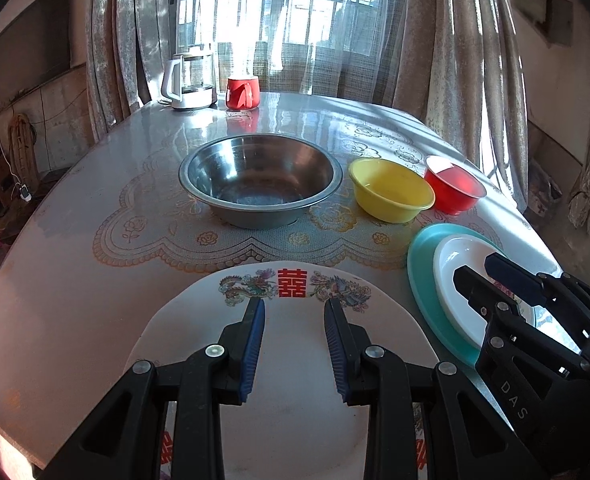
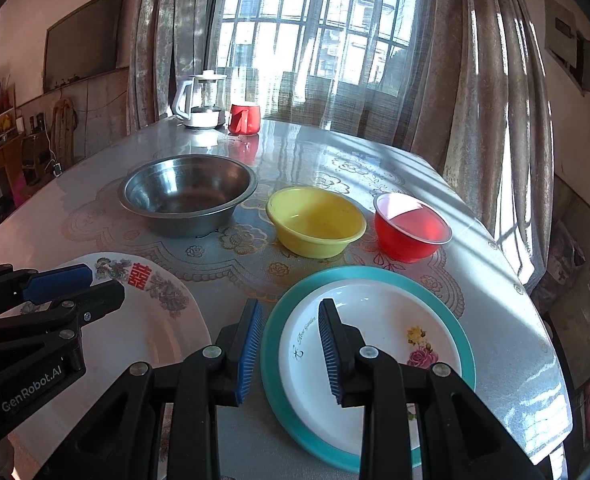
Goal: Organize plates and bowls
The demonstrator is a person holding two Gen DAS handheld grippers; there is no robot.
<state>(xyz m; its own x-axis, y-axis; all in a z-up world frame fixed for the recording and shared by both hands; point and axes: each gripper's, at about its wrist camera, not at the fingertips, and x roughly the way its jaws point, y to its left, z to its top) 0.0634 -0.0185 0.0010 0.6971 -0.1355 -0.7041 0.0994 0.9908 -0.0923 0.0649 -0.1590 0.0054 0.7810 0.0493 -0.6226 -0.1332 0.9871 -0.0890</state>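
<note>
A large white plate with a red character and dragon print [image 1: 279, 344] [image 2: 155, 312] lies at the table's near left. My left gripper [image 1: 294, 308] [image 2: 95, 280] is open and empty above it. A white floral plate [image 2: 383, 332] [image 1: 455, 264] lies on a teal plate [image 2: 465, 344] [image 1: 423, 272] at the near right. My right gripper [image 2: 291, 308] [image 1: 475, 268] is open and empty over their left rim. Behind stand a steel bowl [image 1: 261, 178] [image 2: 189, 194], a yellow bowl [image 1: 391, 190] [image 2: 315, 220] and a red bowl [image 1: 455, 184] [image 2: 413, 226].
A glass kettle [image 1: 189, 80] [image 2: 201, 100] and a red cup [image 1: 242, 93] [image 2: 245, 119] stand at the table's far edge by the curtained window. The round table [image 1: 75, 280] [image 2: 495, 288] has a lace-pattern cover; its edge curves close on the left and right.
</note>
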